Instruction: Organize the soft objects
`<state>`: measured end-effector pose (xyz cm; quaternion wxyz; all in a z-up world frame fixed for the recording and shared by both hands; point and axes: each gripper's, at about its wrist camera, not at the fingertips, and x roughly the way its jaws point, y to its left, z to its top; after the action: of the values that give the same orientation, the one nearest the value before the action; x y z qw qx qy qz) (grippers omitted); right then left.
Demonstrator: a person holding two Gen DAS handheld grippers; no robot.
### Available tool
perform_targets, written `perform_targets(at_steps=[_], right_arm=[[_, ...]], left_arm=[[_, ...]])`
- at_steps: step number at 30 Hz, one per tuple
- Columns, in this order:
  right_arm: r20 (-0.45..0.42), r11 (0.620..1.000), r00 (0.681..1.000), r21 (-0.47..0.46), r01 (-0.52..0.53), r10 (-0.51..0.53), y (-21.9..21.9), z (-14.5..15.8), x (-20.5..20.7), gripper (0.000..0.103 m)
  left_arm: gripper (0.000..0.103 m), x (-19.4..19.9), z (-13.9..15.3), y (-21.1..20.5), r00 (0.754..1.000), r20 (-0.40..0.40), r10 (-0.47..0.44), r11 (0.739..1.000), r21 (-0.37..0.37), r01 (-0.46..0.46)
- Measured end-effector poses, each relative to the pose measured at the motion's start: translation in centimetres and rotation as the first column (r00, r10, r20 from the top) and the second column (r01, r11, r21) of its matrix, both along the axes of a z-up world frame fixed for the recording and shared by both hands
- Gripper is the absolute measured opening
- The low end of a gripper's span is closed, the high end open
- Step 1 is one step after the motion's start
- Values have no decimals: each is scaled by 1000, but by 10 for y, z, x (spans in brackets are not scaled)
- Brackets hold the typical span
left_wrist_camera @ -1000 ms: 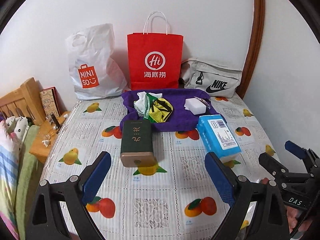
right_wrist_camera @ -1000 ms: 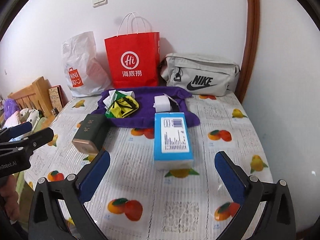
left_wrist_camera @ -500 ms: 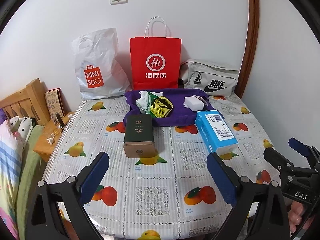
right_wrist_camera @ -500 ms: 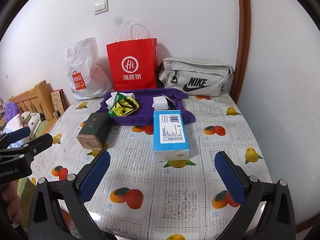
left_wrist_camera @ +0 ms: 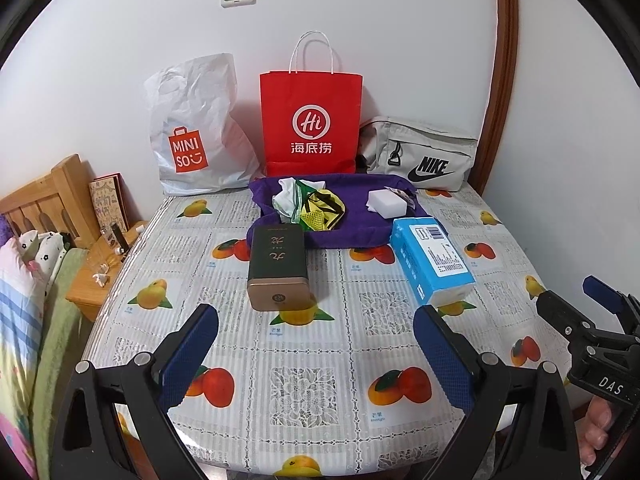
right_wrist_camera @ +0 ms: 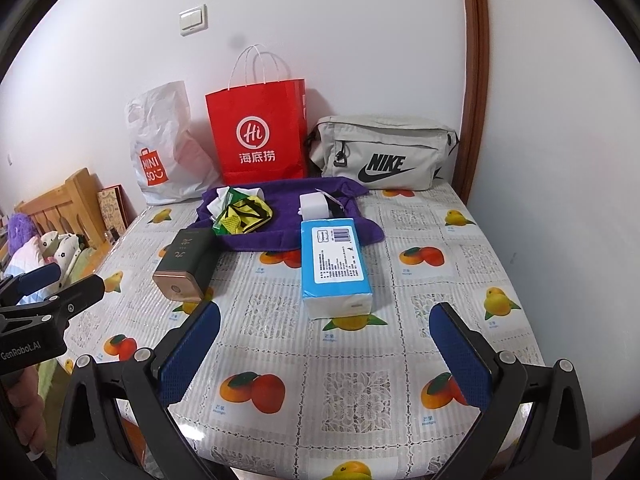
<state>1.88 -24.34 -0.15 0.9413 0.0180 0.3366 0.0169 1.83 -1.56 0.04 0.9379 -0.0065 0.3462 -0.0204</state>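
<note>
Hovering over near tabletop edge, both our grippers wide open, empty. Blue tissue pack [right_wrist_camera: 335, 266] lies dead ahead of right gripper [right_wrist_camera: 324, 354], long axis pointing away from us; left gripper [left_wrist_camera: 316, 354] faces green tin [left_wrist_camera: 278, 266] instead.

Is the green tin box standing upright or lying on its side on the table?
Lying on its side. The green tin box rests lengthwise on the table, gold end facing the camera, lettered face up.
</note>
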Motion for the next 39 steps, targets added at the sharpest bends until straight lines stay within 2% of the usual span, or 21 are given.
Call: perform_targets(at_steps=[39], right_arm=[[2,1000,1000,-7,-10,10,1,1,-8,103]], left_arm=[[99,-3,0,0,1000,2,1,1000,-3,-1]])
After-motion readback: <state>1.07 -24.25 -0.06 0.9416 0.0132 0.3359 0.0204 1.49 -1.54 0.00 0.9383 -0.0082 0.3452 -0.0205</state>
